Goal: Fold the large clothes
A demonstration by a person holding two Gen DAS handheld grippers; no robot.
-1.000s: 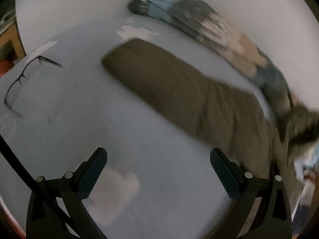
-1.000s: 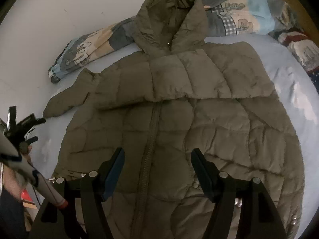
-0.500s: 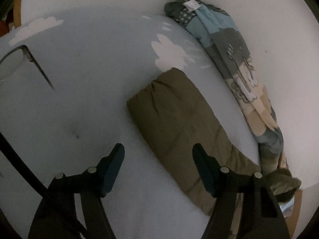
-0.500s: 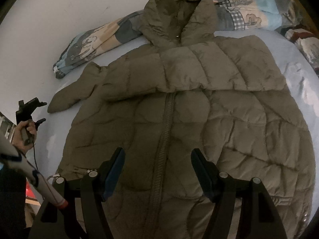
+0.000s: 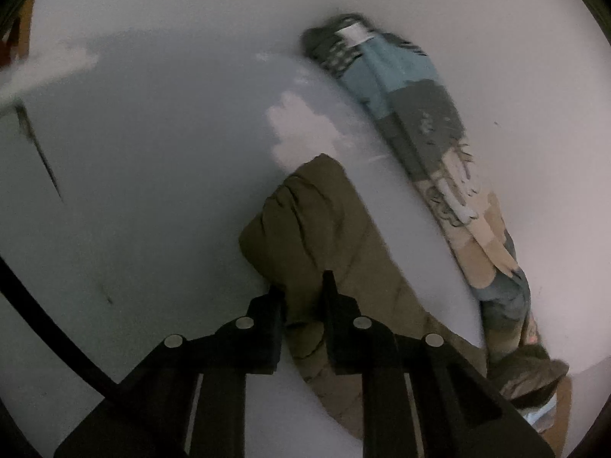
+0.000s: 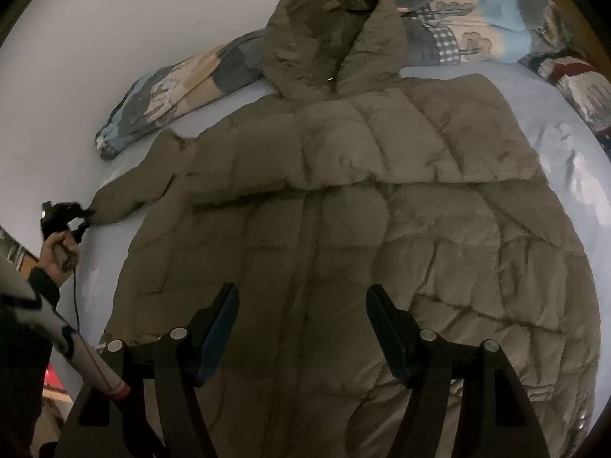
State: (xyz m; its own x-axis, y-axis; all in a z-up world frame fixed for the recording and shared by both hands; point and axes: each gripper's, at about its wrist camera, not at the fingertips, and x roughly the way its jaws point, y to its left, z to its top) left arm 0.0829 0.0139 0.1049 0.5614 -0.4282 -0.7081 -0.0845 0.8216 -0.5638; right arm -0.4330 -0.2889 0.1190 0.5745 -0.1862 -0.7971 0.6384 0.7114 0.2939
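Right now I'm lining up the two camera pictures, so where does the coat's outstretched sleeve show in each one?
Left wrist view: the sleeve runs from centre to lower right, its cuff end pinched in the left tongs.
Right wrist view: the sleeve lies at the left edge of the coat, its tip at the left tongs.
Shared landmark: the patchwork quilt rolled along the wall behind the sleeve.

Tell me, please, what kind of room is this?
Most likely a bedroom. The olive puffer jacket lies spread on a pale blue bedsheet against a white wall, and a rolled patchwork quilt lies along the wall.
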